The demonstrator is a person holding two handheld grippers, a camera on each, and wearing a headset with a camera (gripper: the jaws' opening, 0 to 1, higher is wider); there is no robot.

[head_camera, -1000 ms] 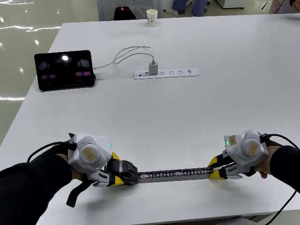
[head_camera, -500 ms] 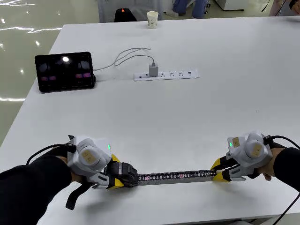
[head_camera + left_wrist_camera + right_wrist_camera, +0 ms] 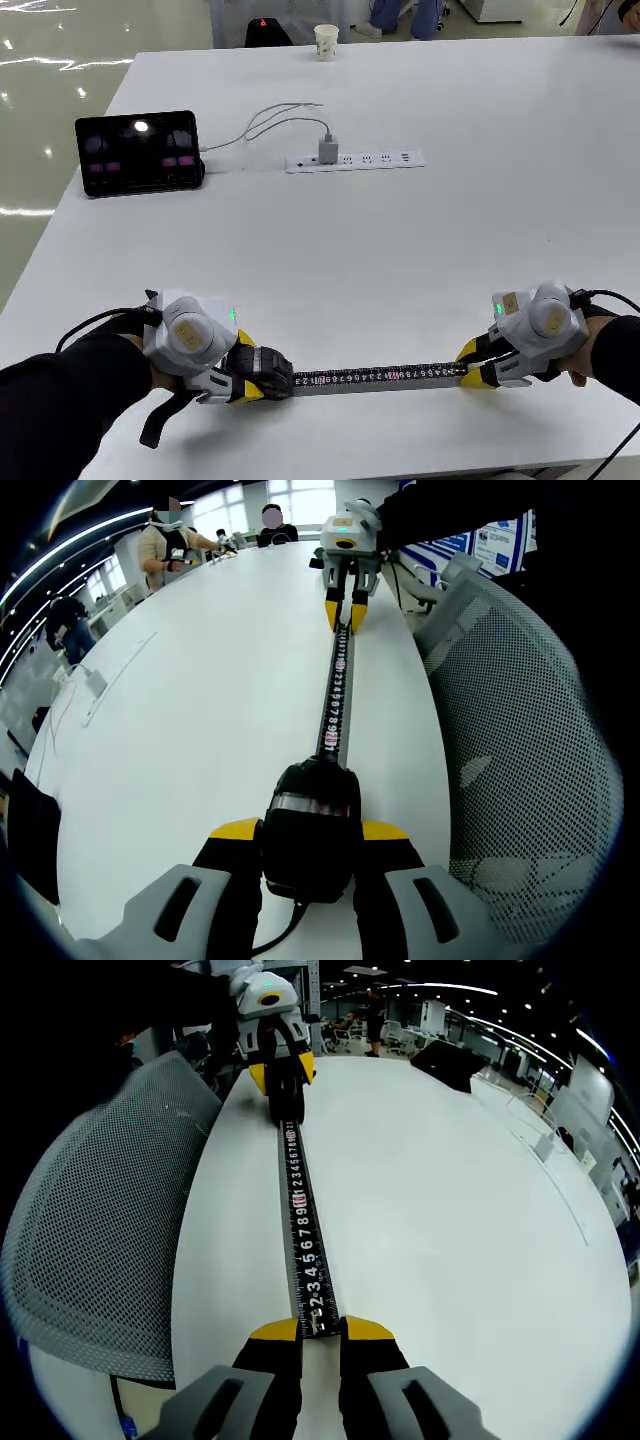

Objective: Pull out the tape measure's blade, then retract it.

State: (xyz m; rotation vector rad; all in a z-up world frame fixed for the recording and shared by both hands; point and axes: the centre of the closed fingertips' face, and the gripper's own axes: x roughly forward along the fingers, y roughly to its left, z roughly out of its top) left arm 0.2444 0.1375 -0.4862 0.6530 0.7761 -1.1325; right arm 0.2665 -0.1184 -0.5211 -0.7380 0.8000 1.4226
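The table (image 3: 420, 240) is wide and white. The tape measure is stretched left to right along its near edge, well apart from the tablet (image 3: 139, 150), power strip (image 3: 355, 158) and cup (image 3: 325, 40) on the far side. A mesh chair (image 3: 520, 740) sits just off that near edge.

Both forearms come in low from the near corners, in dark sleeves and spread wide. Each gripper is turned inward so the 2 face each other along the tape.

The blade (image 3: 380, 376) is out and runs straight between them, printed side up. It hangs low over the table, and I cannot tell whether it touches. By my reading, step 1, the pull-out, is well advanced or done: a long run of marks shows, starting from the low numbers at the right jaws. Step 2, the retraction, is not yet begun. How much blade is left in the case cannot be seen.

The left gripper (image 3: 252, 368) is closed around the black case (image 3: 310, 825), with 1 yellow-tipped jaw on each flank. The blade's mouth points away toward the other gripper.

The right gripper (image 3: 320, 1330) is pinched almost fully together on the blade's tip, which sits between its 2 yellow pads (image 3: 272, 1330). The end hook is hidden there.
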